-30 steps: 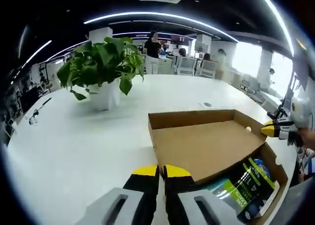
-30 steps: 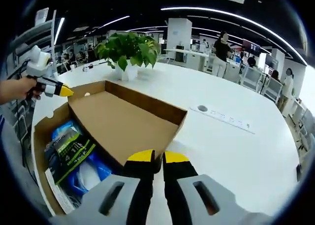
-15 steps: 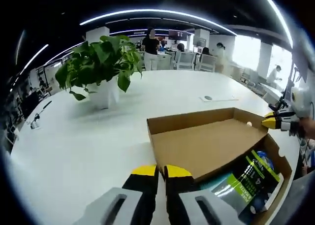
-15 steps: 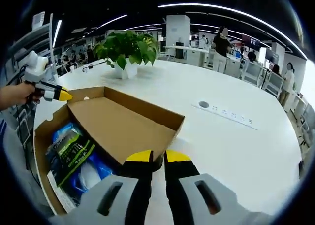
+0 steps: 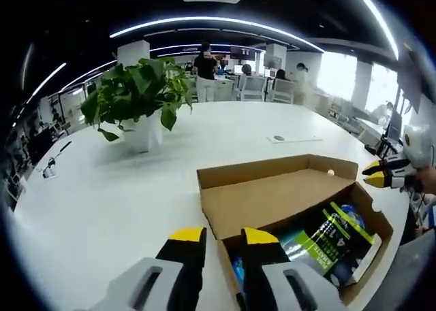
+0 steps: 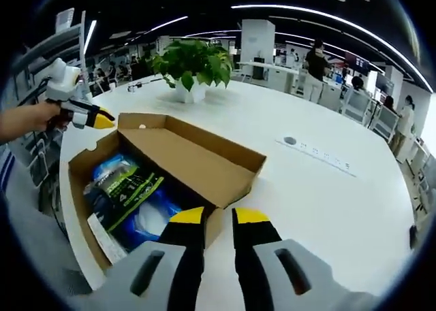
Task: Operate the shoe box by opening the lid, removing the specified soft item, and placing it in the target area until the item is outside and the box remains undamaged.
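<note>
Brown cardboard made up the shoe box (image 5: pixel 300 209), which sat on the white table (image 5: pixel 102 188) w/ its lid (image 5: pixel 272 195) swung up and leaning back over the far side, so the inside was open to reach.

In the left gripper view the left gripper (image 5: pixel 221 237) had its yellow-tipped jaws a little apart, straddling the near corner of the lid edge; whether they pinched the cardboard or only stood around it I could not tell. In the right gripper view the right gripper (image 6: pixel 219 219) stood the same way at the opposite lid corner, jaws parted w/ a clear gap, nothing seen clamped. Probably both were there to hold the lid back from 2 sides, so it would not fall shut or tear at the hinge.

The soft item (image 6: pixel 126 188), a packet in black, green and blue wrap, lay inside the box, approx. across the bottom, next to a white card (image 6: pixel 102 233). So step 1 seemed done; the item was not yet out.

A potted plant (image 5: pixel 139 96) stood well apart from the box.
</note>
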`<state>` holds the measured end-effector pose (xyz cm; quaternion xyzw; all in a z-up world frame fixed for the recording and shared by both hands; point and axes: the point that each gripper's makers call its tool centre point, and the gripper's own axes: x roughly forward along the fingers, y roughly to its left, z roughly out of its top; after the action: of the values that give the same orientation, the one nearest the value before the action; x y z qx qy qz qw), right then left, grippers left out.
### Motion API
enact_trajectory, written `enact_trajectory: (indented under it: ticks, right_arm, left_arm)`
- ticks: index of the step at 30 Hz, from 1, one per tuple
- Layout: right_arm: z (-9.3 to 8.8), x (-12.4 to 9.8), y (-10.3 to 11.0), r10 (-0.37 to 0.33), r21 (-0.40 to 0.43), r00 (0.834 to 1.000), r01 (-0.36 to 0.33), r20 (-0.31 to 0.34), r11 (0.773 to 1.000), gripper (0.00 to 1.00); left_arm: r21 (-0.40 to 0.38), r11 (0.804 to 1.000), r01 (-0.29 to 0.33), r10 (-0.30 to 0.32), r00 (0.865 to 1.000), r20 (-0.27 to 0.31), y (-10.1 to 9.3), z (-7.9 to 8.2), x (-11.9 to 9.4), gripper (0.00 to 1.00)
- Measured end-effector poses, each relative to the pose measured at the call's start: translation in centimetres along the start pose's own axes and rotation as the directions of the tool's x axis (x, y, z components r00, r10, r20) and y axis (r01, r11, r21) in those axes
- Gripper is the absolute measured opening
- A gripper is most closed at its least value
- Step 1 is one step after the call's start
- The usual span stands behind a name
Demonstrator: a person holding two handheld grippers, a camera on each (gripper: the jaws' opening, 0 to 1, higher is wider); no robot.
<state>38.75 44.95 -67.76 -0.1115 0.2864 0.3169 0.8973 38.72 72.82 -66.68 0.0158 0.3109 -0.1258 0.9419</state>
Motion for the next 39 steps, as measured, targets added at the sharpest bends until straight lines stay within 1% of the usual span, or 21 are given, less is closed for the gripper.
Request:
enact_trajectory:
  ticks: [3,8,14,17,25,29,33,35,37,39]
  right_arm:
    - [-0.1,-0.5,1.3,0.031,-0.006,1.0,-0.031,-0.001,1.0,0.13]
    - [-0.5,-0.5,3.3,0.078,-0.02,0.997,-0.079,-0.018,0.997,0.14]
    - [-0.9,0.3,5.3,0.145,-0.015,0.988,-0.145,-0.046,0.989,0.17]
    - [-1.1,0.8,6.0,0.167,-0.009,0.984,-0.167,-0.058,0.986,0.19]
    - [-1.0,2.5,7.7,0.239,0.056,0.968,-0.235,-0.078,0.97,0.19]
    - [-1.3,3.3,8.4,0.268,0.062,0.958,-0.263,-0.104,0.963,0.18]
    - [-1.8,3.8,9.1,0.303,0.105,0.943,-0.291,-0.134,0.951,0.19]
    - [-1.8,4.3,9.1,0.307,0.114,0.942,-0.293,-0.133,0.949,0.18]
    - [-1.7,4.6,9.3,0.322,0.138,0.937,-0.304,-0.133,0.943,0.18]
    - [-1.6,4.8,9.9,0.351,0.182,0.927,-0.325,-0.135,0.928,0.18]
  left_arm:
    - [0.003,1.0,0.015,-0.015,1.0,0.006,-0.8,-0.3,-0.8,0.22]
    - [0.03,0.998,0.047,-0.048,0.999,0.014,-2.2,-0.9,-2.4,0.26]
    - [0.07,0.993,0.09,-0.092,0.995,0.025,-3.6,-1.7,-4.2,0.3]
    - [0.086,0.99,0.107,-0.111,0.993,0.033,-4.2,-2.1,-5.1,0.32]
    - [0.116,0.982,0.147,-0.151,0.988,0.026,-5.5,-3.6,-6.5,0.36]
    - [0.144,0.977,0.159,-0.162,0.987,0.008,-6.3,-4.5,-6.7,0.39]
    - [0.15,0.973,0.174,-0.178,0.984,0.014,-7.1,-4.8,-7.2,0.4]
    - [0.147,0.973,0.178,-0.182,0.983,0.017,-7.3,-4.9,-7.4,0.41]
    - [0.139,0.973,0.182,-0.188,0.982,0.027,-7.3,-5.0,-7.6,0.42]
    - [0.11,0.974,0.199,-0.205,0.978,0.047,-7.5,-5.0,-7.8,0.44]
